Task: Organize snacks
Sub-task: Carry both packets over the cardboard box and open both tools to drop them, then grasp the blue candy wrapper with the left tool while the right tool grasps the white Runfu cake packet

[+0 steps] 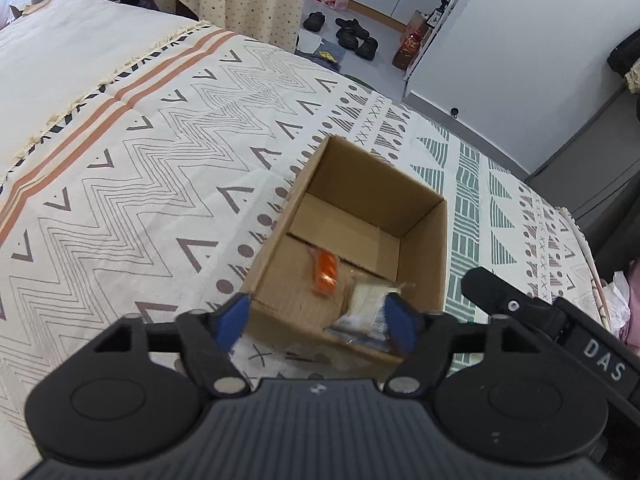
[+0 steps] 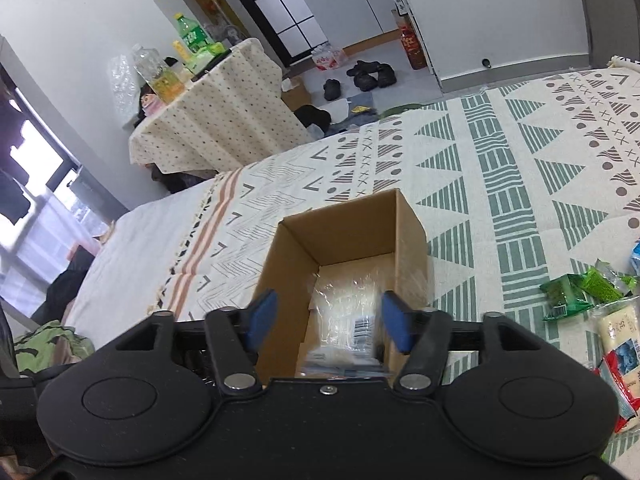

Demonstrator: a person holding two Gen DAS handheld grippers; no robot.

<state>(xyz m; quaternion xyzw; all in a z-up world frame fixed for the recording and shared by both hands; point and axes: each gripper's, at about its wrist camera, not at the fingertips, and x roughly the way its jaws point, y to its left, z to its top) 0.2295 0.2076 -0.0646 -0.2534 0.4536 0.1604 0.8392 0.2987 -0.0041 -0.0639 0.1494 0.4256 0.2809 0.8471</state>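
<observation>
A patterned bedspread (image 2: 520,184) covers the bed beside a cloth-draped table (image 2: 216,120).

A cardboard box (image 1: 424,240) sits on the bed (image 1: 120,160), two snack packets (image 1: 325,272) lying inside; more snack packs (image 2: 580,292) lie on the bed to its right.

- Right gripper (image 2: 325,325) spread wide over cardboard box (image 2: 412,236) on patterned bedspread (image 2: 520,184).
- Clear snack pkt (image 2: 347,312) w/ barcode inside box.
- Green snack pkts (image 2: 580,286) at right, apart from box.
</observation>
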